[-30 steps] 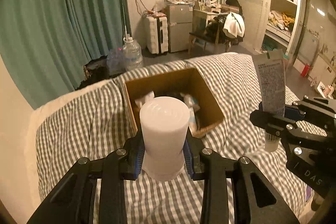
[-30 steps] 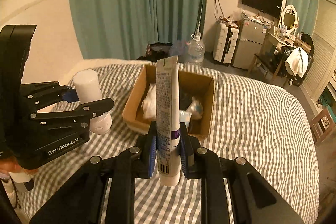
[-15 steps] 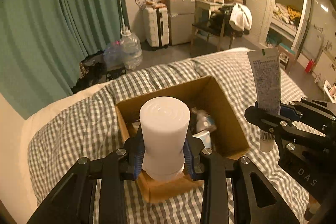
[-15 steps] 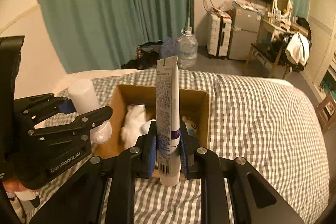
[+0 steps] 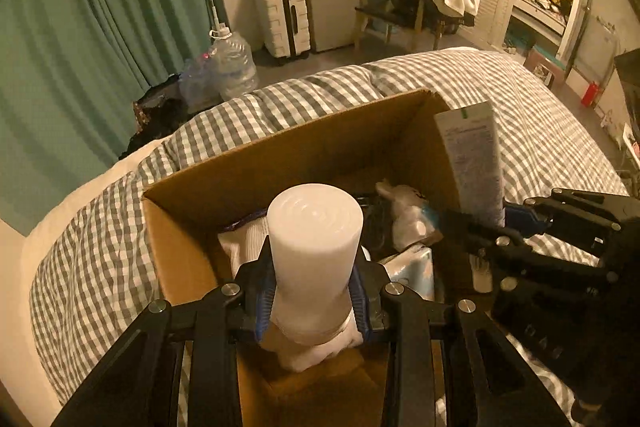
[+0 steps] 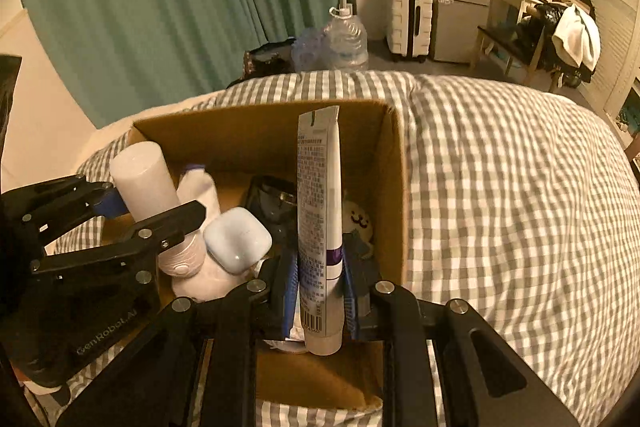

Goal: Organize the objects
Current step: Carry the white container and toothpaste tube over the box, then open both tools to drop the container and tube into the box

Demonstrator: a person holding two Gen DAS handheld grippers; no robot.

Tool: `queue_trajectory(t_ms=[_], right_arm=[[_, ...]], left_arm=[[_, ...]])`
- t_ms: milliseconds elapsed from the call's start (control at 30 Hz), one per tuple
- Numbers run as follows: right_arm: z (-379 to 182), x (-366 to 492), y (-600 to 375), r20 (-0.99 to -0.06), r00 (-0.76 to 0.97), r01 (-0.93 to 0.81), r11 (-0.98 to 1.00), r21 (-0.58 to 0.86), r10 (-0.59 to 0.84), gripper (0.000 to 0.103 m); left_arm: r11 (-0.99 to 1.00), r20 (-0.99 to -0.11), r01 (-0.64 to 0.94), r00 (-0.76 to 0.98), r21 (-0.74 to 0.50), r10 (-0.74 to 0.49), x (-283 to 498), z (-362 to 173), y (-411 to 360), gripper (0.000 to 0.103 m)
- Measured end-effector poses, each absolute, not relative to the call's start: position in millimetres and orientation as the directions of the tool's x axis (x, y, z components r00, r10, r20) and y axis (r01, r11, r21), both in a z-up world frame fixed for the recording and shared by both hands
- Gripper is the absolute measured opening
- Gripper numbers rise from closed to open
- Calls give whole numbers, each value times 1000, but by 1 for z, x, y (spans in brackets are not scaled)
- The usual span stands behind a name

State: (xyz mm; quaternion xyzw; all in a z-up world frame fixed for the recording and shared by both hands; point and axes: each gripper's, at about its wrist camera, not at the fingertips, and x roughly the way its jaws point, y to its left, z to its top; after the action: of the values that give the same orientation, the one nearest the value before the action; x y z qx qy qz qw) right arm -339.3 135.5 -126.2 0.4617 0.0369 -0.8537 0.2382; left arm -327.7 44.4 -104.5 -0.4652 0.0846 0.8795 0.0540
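Observation:
An open cardboard box (image 5: 304, 143) (image 6: 394, 187) sits on a grey checked bed. My left gripper (image 5: 314, 301) is shut on a white cylindrical bottle (image 5: 314, 247) and holds it upright over the box's near left part; the bottle also shows in the right wrist view (image 6: 146, 179). My right gripper (image 6: 318, 287) is shut on a white tube (image 6: 320, 211), cap down, over the box's right part; the tube also shows in the left wrist view (image 5: 474, 163). Inside the box lie a pale blue case (image 6: 238, 239), a small white bottle (image 6: 198, 187), a dark object and a white plush toy (image 6: 358, 219).
The checked bedcover (image 6: 500, 195) spreads to the right of the box. Beyond the bed stand green curtains (image 5: 100, 7), large water jugs (image 5: 234, 67), a white suitcase (image 5: 284, 19), a small fridge and a chair with clothes.
Both grippers have moved forward and down with their loads. They went from short of the box to over its opening. The box now fills the middle of both views.

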Motion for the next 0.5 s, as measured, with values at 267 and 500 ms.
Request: queue_trajectory(t_ms=[267, 500], right_arm=[[-139, -342, 123, -813, -457, 450, -882, 140, -362, 18], [-133, -342, 124, -785, -490, 444, -883, 149, -379, 19]], left_arm=[[-983, -818, -170, -573, 63, 47, -337, -107, 38, 33], [-981, -816, -183, -576, 63, 55, -340, -107, 39, 33]])
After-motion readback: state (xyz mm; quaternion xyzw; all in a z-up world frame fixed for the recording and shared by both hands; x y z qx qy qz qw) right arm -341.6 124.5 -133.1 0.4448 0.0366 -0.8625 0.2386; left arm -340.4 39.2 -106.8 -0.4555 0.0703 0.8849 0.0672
